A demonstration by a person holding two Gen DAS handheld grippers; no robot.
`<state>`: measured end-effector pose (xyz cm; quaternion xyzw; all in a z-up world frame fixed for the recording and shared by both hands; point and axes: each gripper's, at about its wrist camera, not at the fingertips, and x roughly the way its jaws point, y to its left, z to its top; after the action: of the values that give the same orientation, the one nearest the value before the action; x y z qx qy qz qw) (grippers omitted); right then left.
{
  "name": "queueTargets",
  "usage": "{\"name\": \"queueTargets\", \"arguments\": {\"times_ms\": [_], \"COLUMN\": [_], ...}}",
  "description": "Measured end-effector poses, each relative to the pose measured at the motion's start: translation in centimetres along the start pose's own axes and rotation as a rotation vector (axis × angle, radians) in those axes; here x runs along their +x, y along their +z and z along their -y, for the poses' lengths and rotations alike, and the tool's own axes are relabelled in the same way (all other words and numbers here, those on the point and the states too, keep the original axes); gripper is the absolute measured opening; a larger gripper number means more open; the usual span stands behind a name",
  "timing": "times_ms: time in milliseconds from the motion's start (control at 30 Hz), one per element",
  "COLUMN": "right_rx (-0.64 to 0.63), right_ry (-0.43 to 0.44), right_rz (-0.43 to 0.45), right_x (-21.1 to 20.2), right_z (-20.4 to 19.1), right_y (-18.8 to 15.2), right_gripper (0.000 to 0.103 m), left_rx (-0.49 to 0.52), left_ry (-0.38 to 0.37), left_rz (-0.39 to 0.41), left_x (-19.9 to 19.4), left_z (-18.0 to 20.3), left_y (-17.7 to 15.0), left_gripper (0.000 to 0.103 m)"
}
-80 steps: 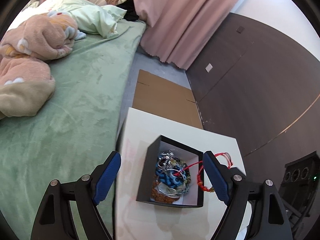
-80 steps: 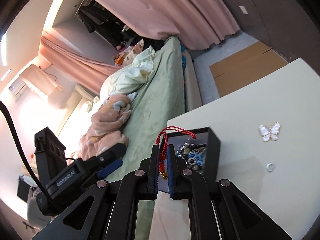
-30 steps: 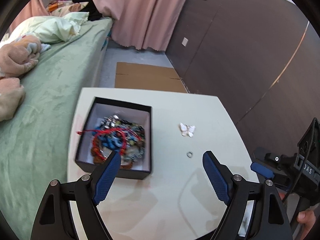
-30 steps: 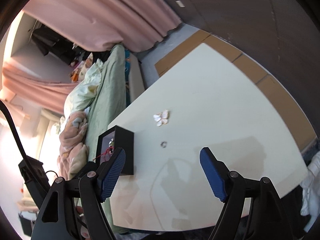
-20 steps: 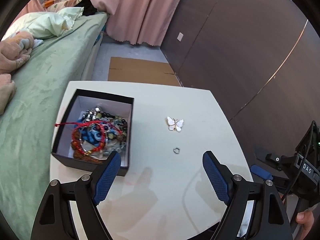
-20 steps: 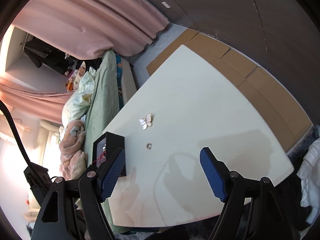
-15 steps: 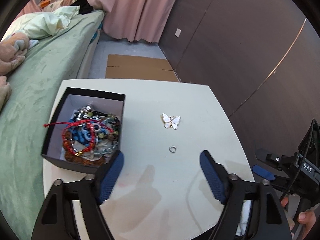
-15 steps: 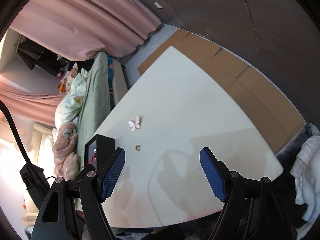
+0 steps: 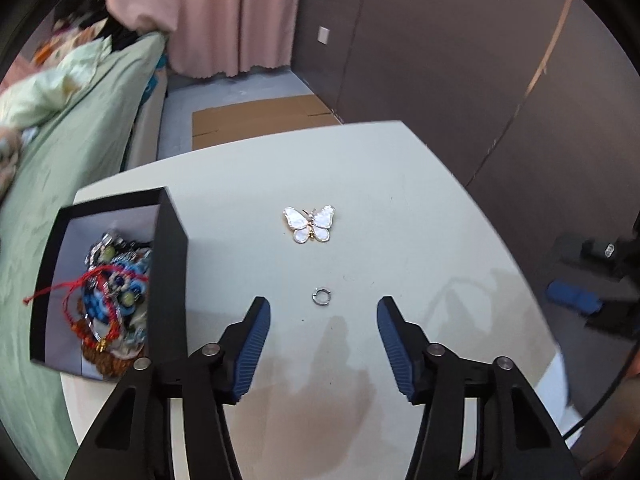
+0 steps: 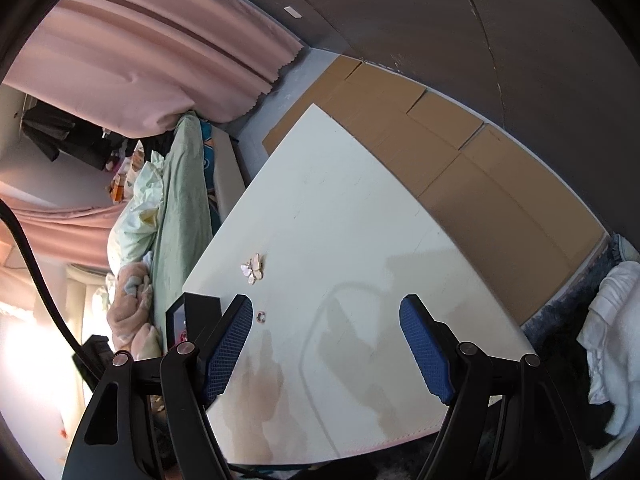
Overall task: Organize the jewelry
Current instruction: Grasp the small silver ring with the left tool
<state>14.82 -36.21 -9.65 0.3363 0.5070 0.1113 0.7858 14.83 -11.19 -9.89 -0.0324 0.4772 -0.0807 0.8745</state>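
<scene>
A small silver ring (image 9: 319,296) lies on the white table (image 9: 400,208), just ahead of my open, empty left gripper (image 9: 322,312). A white butterfly brooch (image 9: 309,224) lies farther back. A black box (image 9: 170,264) at the left holds beaded bracelets and a red cord bracelet (image 9: 80,288). In the right wrist view the ring (image 10: 261,316), the brooch (image 10: 253,269) and the box (image 10: 200,308) sit left of my open, empty right gripper (image 10: 326,320), which hovers above the table (image 10: 360,220).
A green bed (image 9: 72,128) with bedding runs along the table's left side. Flat cardboard (image 9: 256,114) lies on the floor behind the table, before pink curtains (image 9: 224,12) and a dark wall (image 9: 460,60). White cloth (image 10: 612,308) lies at the right.
My left gripper has moved right and forward, from over the box toward the ring, and its jaws are narrower. My right gripper has let go of the red bracelet, opened and drawn back.
</scene>
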Motion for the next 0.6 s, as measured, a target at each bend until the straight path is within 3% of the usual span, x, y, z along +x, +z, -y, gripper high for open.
{"name": "queueTargets", "arguments": {"times_ms": [200,600], "right_rx": [0.005,-0.002], "right_ry": [0.009,0.028], "right_rz": [0.002,-0.014], "right_x": [-0.1,0.2], "right_z": [0.2,0.0], "right_y": [0.9,1.4], "right_gripper": [0.077,0.077], "left_rx": [0.085,0.125], "left_ry": [0.026,0.049], "left_rz": [-0.029,-0.044], "left_x": [2.0,4.0], "left_z": [1.0,1.6], "left_y": [0.1,0.2], "left_gripper": [0.044,0.032]}}
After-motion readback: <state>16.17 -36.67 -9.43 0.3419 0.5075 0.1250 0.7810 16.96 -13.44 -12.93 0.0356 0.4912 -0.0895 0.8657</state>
